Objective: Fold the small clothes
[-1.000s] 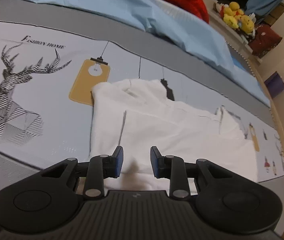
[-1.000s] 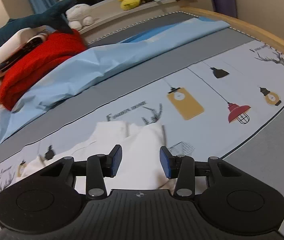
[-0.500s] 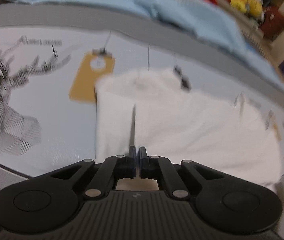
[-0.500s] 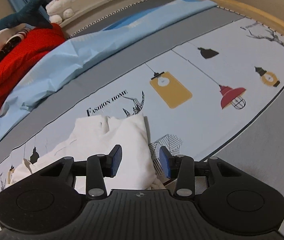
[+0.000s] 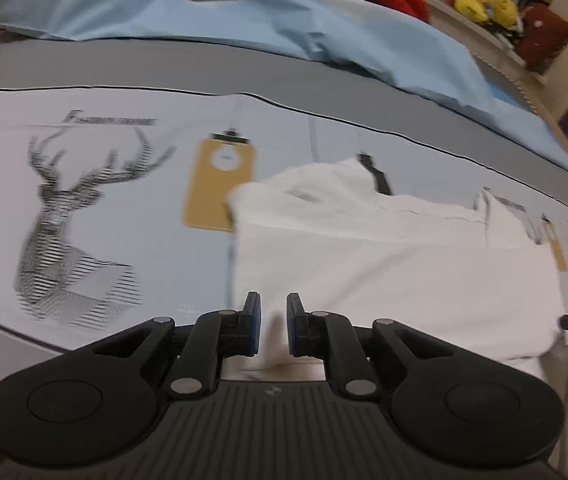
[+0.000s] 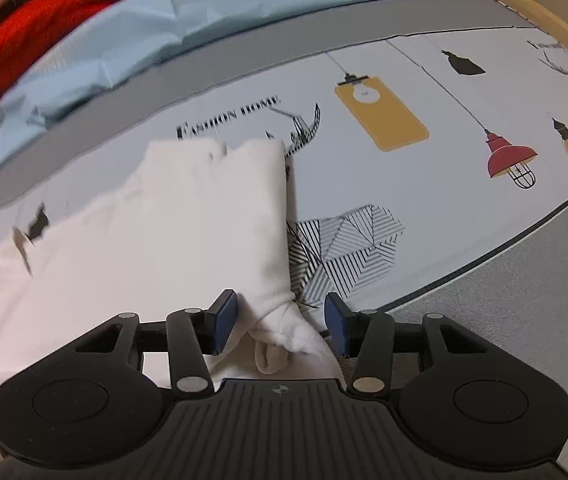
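Left gripper jaws slightly parted over white cotton garment hem; right gripper jaws wide, straddling bunched corner, likely for next fold.

Two matching black plastic grippers, left gripper and right gripper: ribbed dark-grey base with a small round logo, rounded side housings with circular discs, silver pivot pins on angled linkage arms, blue pads lining the fingers

Left gripper fingers narrowly parted; right gripper fingers spread wide.
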Demonstrator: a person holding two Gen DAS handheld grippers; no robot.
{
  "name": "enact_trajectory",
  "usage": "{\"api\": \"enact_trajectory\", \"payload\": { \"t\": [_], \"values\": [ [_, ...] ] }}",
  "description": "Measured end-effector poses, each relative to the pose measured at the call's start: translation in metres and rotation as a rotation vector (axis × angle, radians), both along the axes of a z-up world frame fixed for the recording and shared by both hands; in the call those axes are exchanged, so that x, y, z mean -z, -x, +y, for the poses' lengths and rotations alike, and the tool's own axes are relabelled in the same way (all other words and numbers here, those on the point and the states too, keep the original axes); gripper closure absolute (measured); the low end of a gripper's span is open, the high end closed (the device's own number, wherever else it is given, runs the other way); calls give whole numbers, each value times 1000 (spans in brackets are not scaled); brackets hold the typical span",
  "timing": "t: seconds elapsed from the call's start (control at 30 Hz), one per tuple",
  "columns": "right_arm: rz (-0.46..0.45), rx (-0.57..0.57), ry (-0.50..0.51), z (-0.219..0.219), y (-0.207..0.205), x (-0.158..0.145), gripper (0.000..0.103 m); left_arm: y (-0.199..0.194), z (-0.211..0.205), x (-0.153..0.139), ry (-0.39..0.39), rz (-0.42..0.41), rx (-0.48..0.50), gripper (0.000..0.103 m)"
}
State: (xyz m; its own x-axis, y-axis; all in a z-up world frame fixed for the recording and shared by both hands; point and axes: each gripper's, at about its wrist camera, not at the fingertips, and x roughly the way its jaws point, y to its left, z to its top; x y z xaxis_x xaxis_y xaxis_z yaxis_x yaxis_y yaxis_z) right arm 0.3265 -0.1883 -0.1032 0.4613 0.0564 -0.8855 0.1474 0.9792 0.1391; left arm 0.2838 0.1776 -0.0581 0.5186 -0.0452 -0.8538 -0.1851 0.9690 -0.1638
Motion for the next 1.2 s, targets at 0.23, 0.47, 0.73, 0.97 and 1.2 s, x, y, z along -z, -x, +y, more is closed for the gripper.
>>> {"api": "enact_trajectory", "payload": {
  "t": [0.23, 0.47, 0.73, 0.97, 1.2],
  "values": [
    [3, -72, -9, 1, 4, 8, 85, -4, -14, 7, -7, 28, 36, 84],
    [31, 114, -46, -32, 0, 1, 86, -5, -17, 7, 0, 27, 72, 84],
    [-75, 16, -85, -20, 2, -10, 81, -7, -17, 41, -53, 136, 90, 84],
    [-19, 1, -13, -25, 3, 11, 63, -1, -17, 28, -41, 74, 97, 81],
    [5, 89, -22, -41, 15, -4, 53, 26, -24, -4, -55, 11, 102, 67]
  ]
}}
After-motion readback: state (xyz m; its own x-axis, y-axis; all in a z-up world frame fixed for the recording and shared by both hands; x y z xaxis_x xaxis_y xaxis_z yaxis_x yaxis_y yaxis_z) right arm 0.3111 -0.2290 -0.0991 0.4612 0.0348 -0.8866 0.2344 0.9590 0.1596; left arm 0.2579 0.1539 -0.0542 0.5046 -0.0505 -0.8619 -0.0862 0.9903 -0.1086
